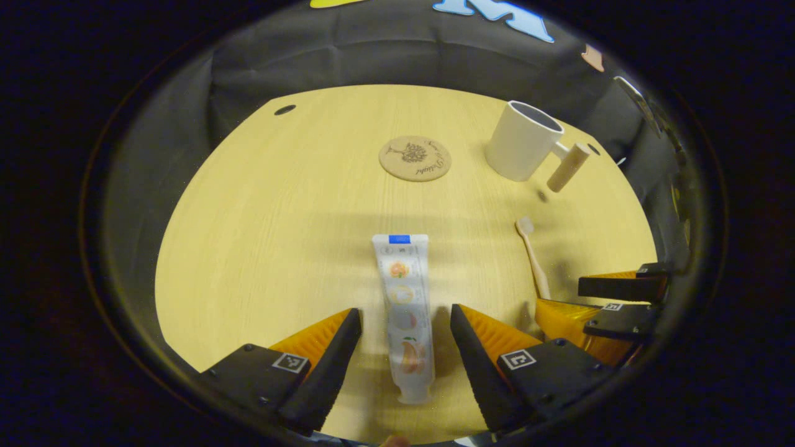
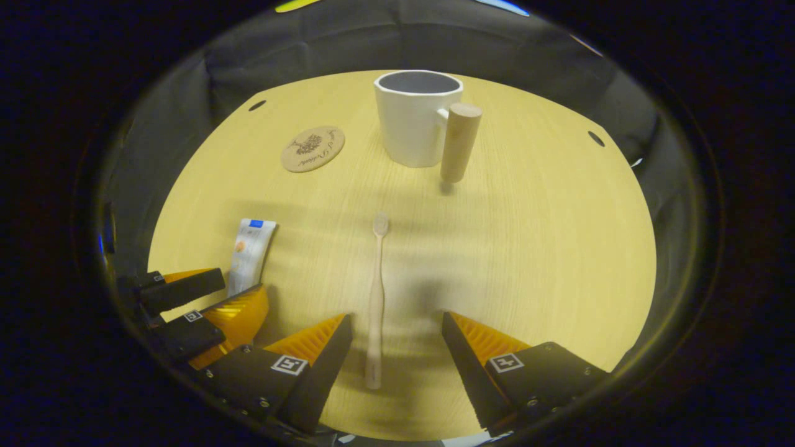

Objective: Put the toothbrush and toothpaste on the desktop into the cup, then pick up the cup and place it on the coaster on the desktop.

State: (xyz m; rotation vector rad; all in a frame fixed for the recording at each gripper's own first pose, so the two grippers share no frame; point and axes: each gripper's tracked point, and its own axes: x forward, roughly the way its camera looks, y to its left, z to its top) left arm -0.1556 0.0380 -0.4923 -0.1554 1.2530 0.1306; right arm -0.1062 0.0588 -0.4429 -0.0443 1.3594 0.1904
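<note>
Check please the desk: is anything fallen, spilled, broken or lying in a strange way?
Nothing stands out. The white cup stands upright on the desk, apart from the cork coaster. The toothpaste tube and the toothbrush lie flat, each between open fingers of the left gripper and the right gripper. No spill or damage shows.

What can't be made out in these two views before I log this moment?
- Toothpaste: in the right gripper view its lower part is hidden behind the left gripper.
- Toothbrush: in the left gripper view its handle end is covered by the right gripper.
- Cup: its inside bottom is hidden by its own wall in both views.
- Coaster: the printed design is too small to make out.
</note>
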